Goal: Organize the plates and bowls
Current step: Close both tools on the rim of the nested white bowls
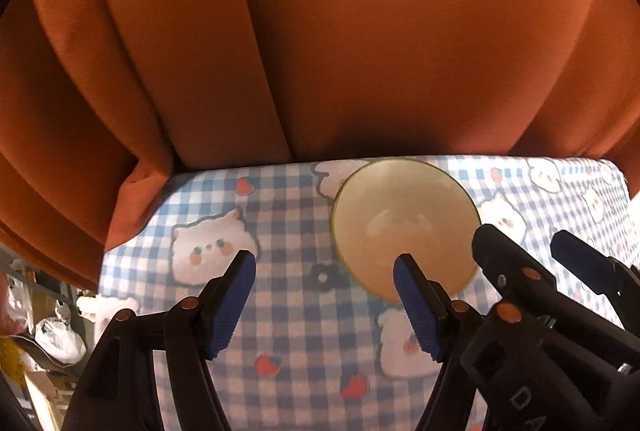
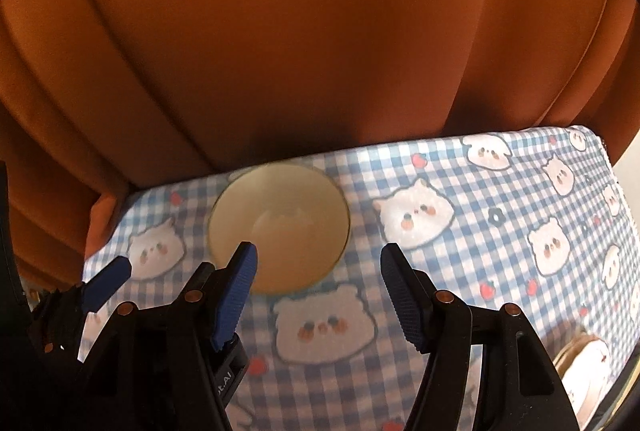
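Left gripper [image 1: 325,263], right gripper [image 2: 319,255] agape, empty, above bowl [image 1: 404,223].

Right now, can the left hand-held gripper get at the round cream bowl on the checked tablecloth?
Probably yes: the left hand-held gripper is open and empty, the round cream bowl sits just ahead, and only the right hand-held gripper crowds its near side.

Ahead of the left hand-held gripper [image 1: 324,269], black with blue ribbed pads [image 1: 232,305], sits a pale cream bowl [image 1: 404,219] with a dark rim. The surface [image 1: 292,311] wears blue-and-white gingham with white cartoon animal faces and red strawberries. Beyond hangs a plain orange curtain [image 1: 320,31].
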